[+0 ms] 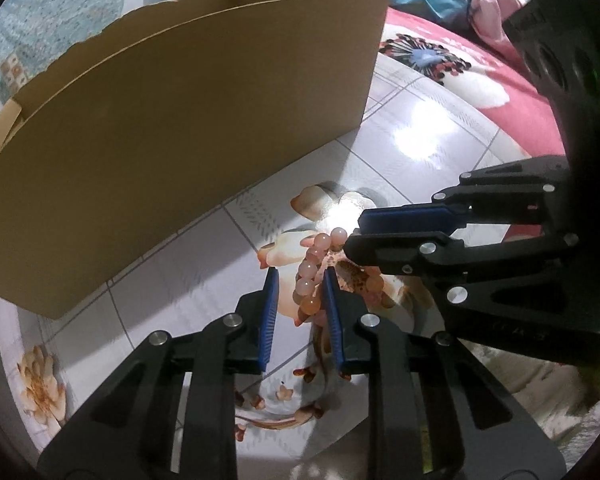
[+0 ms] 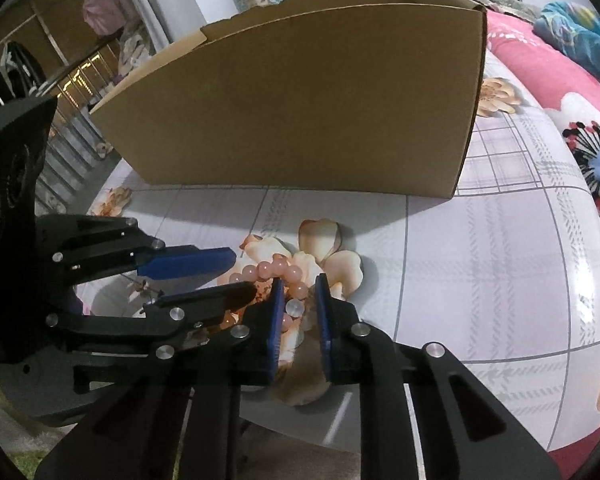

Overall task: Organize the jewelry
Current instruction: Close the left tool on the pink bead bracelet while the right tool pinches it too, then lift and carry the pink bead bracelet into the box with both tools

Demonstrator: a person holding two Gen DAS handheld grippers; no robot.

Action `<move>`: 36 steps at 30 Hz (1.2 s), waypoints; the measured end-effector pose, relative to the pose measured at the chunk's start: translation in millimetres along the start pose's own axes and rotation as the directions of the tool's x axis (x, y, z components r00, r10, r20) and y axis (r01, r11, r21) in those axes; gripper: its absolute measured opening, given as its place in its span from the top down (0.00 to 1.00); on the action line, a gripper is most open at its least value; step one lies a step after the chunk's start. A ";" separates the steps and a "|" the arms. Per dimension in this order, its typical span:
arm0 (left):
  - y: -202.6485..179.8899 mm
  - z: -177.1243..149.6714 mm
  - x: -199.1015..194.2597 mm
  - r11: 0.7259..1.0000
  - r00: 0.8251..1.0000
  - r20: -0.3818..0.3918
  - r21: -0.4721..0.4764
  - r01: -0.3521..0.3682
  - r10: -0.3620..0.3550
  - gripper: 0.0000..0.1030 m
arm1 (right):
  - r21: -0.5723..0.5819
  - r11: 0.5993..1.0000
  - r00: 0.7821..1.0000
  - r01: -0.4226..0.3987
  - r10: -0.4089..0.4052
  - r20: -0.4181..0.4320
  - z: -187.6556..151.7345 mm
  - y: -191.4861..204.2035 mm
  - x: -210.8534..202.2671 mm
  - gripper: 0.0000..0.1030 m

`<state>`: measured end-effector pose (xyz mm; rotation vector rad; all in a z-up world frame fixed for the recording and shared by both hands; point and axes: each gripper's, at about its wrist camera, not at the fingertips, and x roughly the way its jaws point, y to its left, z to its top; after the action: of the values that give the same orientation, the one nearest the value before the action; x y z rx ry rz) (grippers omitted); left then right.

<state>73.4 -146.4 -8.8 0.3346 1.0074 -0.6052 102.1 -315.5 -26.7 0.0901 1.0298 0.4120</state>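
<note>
Peach-pink round-bead bracelet [image 1: 312,280] is lying bunched on the glossy flower-print tablecloth [image 1: 420,128], in front of the open brown cardboard box [image 1: 180,120] at 11 o'clock. Left gripper [image 1: 300,276] is straddling one bead run, blue pads narrowed but apparently not yet pinching. Right gripper [image 2: 296,284], entering from 3 o'clock in the left view, is likewise bracketing beads, narrowed; contact uncertain. Advice: centre the strand between the pads, close fully, lift both ends level.
</note>
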 end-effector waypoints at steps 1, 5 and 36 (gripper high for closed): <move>-1.7 1.0 0.9 1.000 1.000 0.000 0.009 -0.006 0.006 0.80 | -0.001 1.000 1.000 0.002 -0.002 -0.002 0.1 1.6 0.6 0.87; -4.7 1.5 1.6 0.999 1.000 0.003 0.031 -0.010 0.010 0.85 | -0.009 1.000 1.000 0.011 -0.011 -0.002 -1.9 3.8 0.9 0.90; -12.7 24.0 -85.8 1.000 0.979 0.205 0.014 0.002 -0.005 0.92 | -0.012 0.999 0.974 -0.034 0.035 0.225 13.5 11.1 -94.6 0.90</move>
<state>48.5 -141.9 77.6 0.2762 0.8064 -0.6364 68.1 -339.0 60.2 0.1442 0.8034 0.4274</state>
